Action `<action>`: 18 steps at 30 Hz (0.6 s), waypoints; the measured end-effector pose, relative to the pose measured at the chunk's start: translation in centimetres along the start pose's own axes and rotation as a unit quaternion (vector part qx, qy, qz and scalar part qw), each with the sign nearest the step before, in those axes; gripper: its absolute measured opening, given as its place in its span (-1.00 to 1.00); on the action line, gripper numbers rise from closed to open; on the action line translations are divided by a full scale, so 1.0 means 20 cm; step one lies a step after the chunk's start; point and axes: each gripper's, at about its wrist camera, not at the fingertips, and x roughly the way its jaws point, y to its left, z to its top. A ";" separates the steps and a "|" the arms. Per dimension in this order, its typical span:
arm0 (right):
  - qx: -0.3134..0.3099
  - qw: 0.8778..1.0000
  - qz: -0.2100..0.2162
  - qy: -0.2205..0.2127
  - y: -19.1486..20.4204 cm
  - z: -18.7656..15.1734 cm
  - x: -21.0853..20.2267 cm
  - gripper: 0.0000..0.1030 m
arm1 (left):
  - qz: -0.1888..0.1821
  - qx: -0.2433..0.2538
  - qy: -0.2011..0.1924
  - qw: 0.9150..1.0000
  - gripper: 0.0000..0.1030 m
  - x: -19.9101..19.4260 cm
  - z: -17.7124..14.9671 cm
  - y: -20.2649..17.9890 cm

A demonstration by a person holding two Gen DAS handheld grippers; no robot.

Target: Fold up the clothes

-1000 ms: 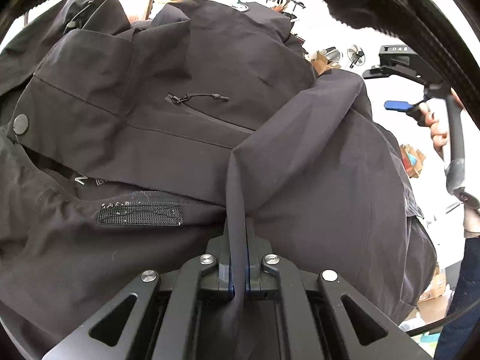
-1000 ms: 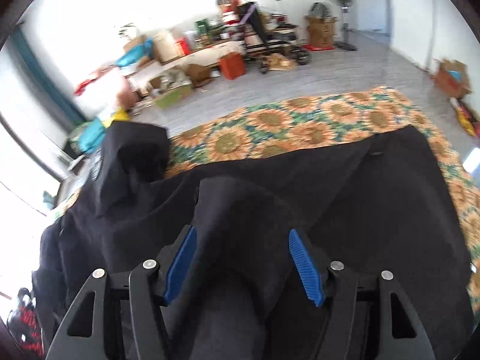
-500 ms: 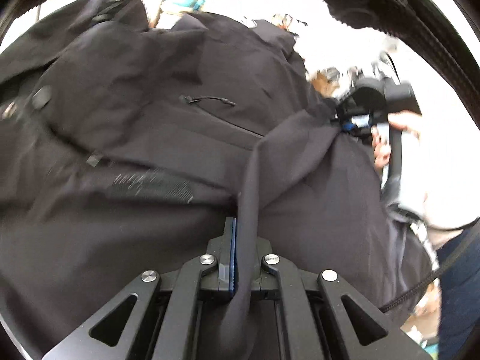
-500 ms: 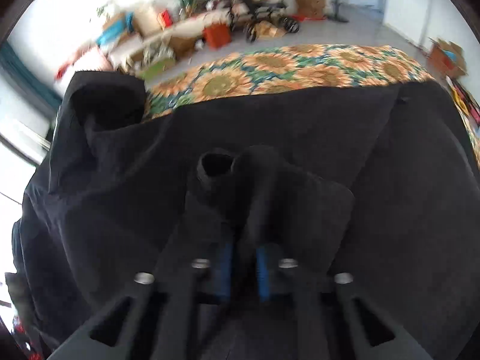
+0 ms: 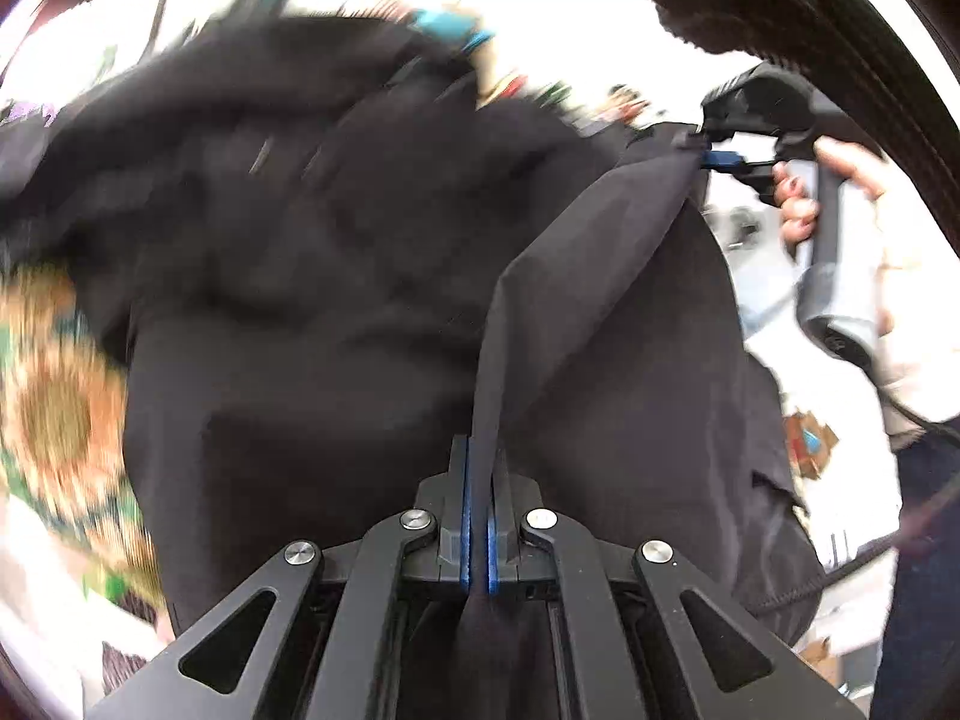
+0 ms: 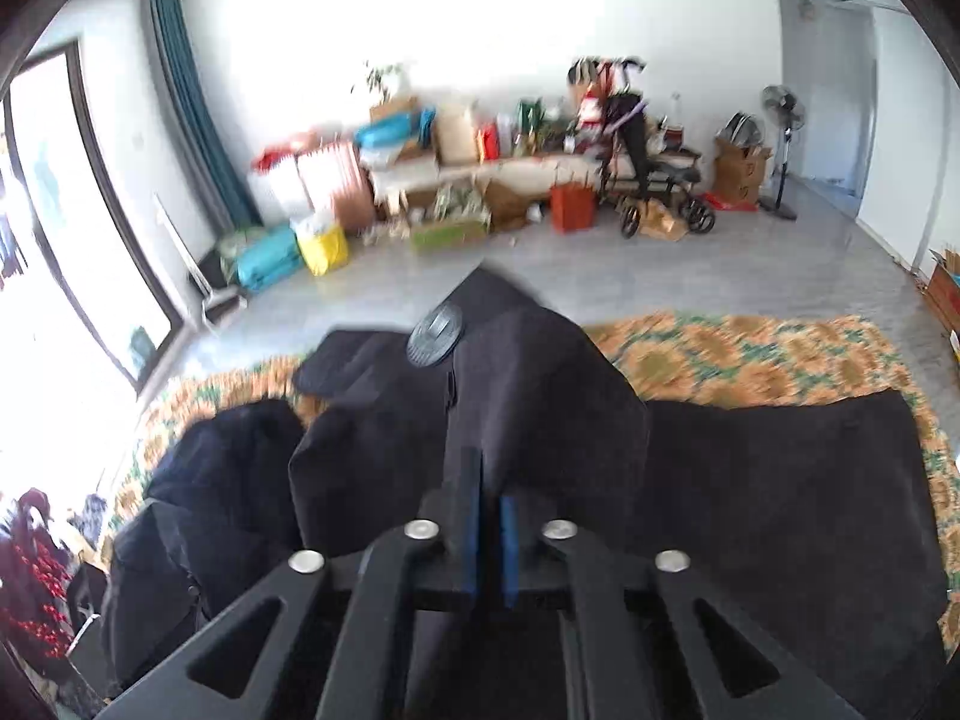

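Observation:
A black jacket (image 5: 336, 276) lies on a sunflower-print cloth (image 5: 54, 396). My left gripper (image 5: 478, 468) is shut on a fold of the jacket's edge and holds it up taut. My right gripper (image 6: 489, 498) is shut on another part of the jacket (image 6: 528, 396) and lifts it off the cloth (image 6: 750, 354). A round grey patch (image 6: 435, 337) shows on the lifted part. The right gripper also shows in the left wrist view (image 5: 717, 159), pinching the same edge at the upper right. The rest of the jacket (image 6: 780, 480) lies flat.
A bare grey floor (image 6: 600, 258) lies beyond the cloth. Boxes, bags and a black wheeled cart (image 6: 654, 180) line the far wall. A standing fan (image 6: 783, 114) is at the right. A glass door and teal curtain (image 6: 192, 108) are at the left.
My right gripper went from open to shut on the jacket and has lifted it. Both grippers have raised the edge, and the jacket has shifted so the sunflower cloth shows at the left.

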 end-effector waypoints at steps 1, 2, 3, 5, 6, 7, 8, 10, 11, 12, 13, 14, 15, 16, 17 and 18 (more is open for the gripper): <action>-0.004 1.000 -0.005 0.019 0.04 -0.02 0.08 -0.15 | -0.003 -0.017 0.007 1.000 -0.94 0.02 -0.01 0.03; -0.005 0.999 -0.011 0.040 0.06 -0.04 0.14 -0.08 | -0.002 -0.017 0.010 1.000 -0.94 0.03 -0.01 0.04; -0.004 0.998 -0.016 0.064 0.05 -0.08 0.20 -0.13 | 0.000 -0.010 0.012 1.000 -0.94 0.03 0.00 0.03; 0.003 0.995 -0.005 0.098 0.00 -0.15 0.24 -0.15 | 0.011 0.016 0.023 1.000 -0.93 0.04 0.01 0.00; 0.007 0.995 0.006 0.096 -0.04 -0.16 0.21 -0.14 | 0.012 0.021 0.032 0.999 -0.93 0.04 0.02 0.00; 0.010 0.996 0.019 0.089 -0.08 -0.17 0.16 -0.13 | 0.003 0.014 0.048 0.999 -0.93 0.04 0.05 0.01; 0.014 0.996 0.033 0.080 -0.14 -0.18 0.10 -0.11 | -0.013 0.006 0.055 0.998 -0.92 0.02 0.07 0.01; 0.021 0.997 0.056 0.048 -0.27 -0.19 -0.06 -0.03 | -0.044 -0.001 0.051 0.998 -0.36 -0.04 0.12 0.01; 0.019 0.998 0.059 0.025 -0.34 -0.19 -0.16 0.00 | -0.056 0.000 0.039 0.998 -0.18 -0.08 0.15 0.00; 0.014 0.998 0.055 0.010 -0.39 -0.19 -0.23 0.06 | -0.068 0.002 0.027 0.997 -0.02 -0.13 0.18 -0.02; 0.007 0.999 0.045 -0.002 -0.44 -0.20 -0.28 0.07 | -0.082 0.009 0.006 0.997 0.00 -0.19 0.22 -0.05; -0.004 0.999 0.035 -0.012 -0.49 -0.20 -0.33 0.07 | -0.089 0.021 -0.009 0.996 0.02 -0.23 0.27 -0.08; -0.013 0.999 0.028 -0.018 -0.52 -0.21 -0.36 0.07 | -0.094 0.033 -0.021 0.995 0.02 -0.26 0.33 -0.12; -0.020 0.999 0.024 -0.020 -0.55 -0.21 -0.37 0.06 | -0.087 0.046 -0.031 0.995 0.02 -0.27 0.40 -0.18; -0.028 0.999 0.020 -0.020 -0.58 -0.22 -0.36 0.06 | -0.076 0.060 -0.040 0.995 0.02 -0.26 0.47 -0.24; -0.032 0.999 0.018 -0.016 -0.59 -0.23 -0.35 0.06 | -0.058 0.077 -0.043 0.994 0.02 -0.21 0.55 -0.32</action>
